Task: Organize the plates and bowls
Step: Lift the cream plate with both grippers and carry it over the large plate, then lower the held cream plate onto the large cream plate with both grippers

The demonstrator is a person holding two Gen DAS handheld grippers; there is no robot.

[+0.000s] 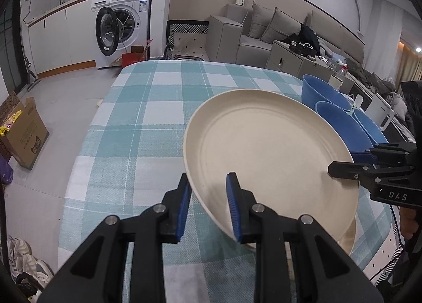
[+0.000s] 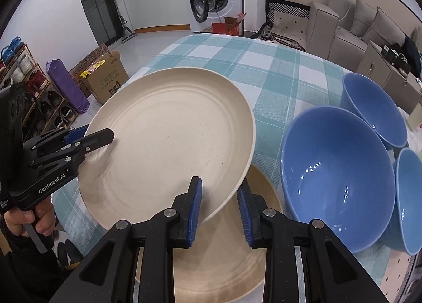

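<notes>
cream plate (image 2: pixel 168 142) held tilted above checked tablecloth (image 1: pixel 147 107), over second cream plate (image 2: pixel 224 255) | left gripper (image 1: pixel 208 208) clamped on its rim | right gripper (image 2: pixel 219 213) clamped on opposite rim | three blue bowls (image 2: pixel 335 171) grouped right of it

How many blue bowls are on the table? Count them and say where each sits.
3. The big near bowl sits right of the held plate; one is behind it, one at its right. Others could be out of frame.

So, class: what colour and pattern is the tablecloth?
Teal-and-white check on the tablecloth, clearest in the left wrist view.
</notes>
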